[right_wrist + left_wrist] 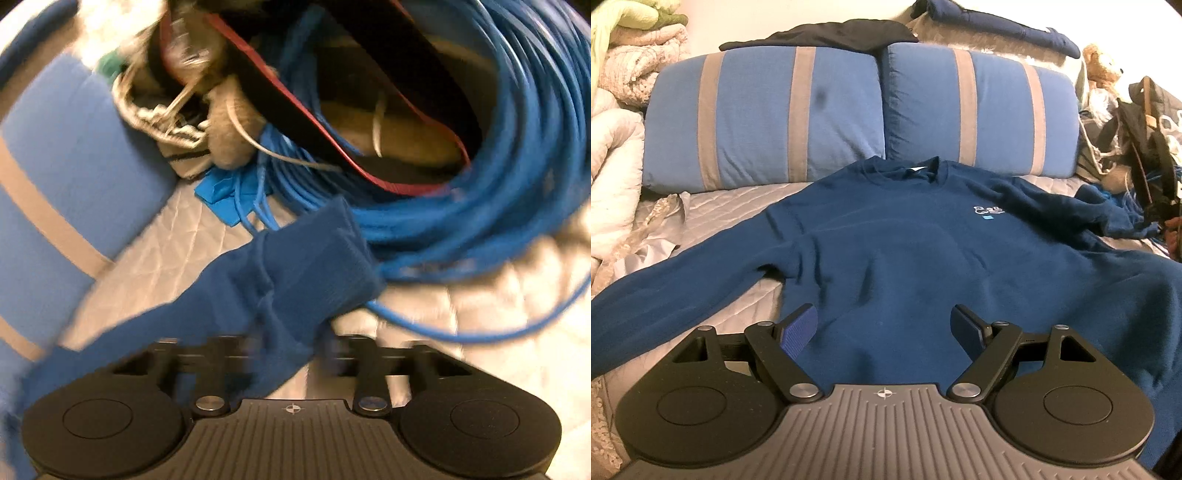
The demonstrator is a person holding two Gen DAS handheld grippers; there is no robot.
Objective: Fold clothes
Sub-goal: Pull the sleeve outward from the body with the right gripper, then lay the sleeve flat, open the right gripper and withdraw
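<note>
With the right hand-held gripper (291, 354) apparently clenched on the sweatshirt sleeve (295, 266) just ahead, and the left hand-held gripper (882, 325) released over the hem, the fold likely needed the cuff carried clear of the blue cable coil (498, 184).

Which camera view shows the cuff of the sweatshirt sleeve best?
The right wrist view. There the sleeve cuff fills the middle of the picture, lying on the quilted cover beside the coiled blue cable, though blurred. The left wrist view shows the whole sweatshirt, but that sleeve end is small and dark at the right edge.

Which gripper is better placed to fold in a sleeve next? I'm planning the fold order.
Right. The right gripper is already at the sleeve cuff, sleeve fabric between its fingers. The left gripper hangs open over the sweatshirt hem.
</note>
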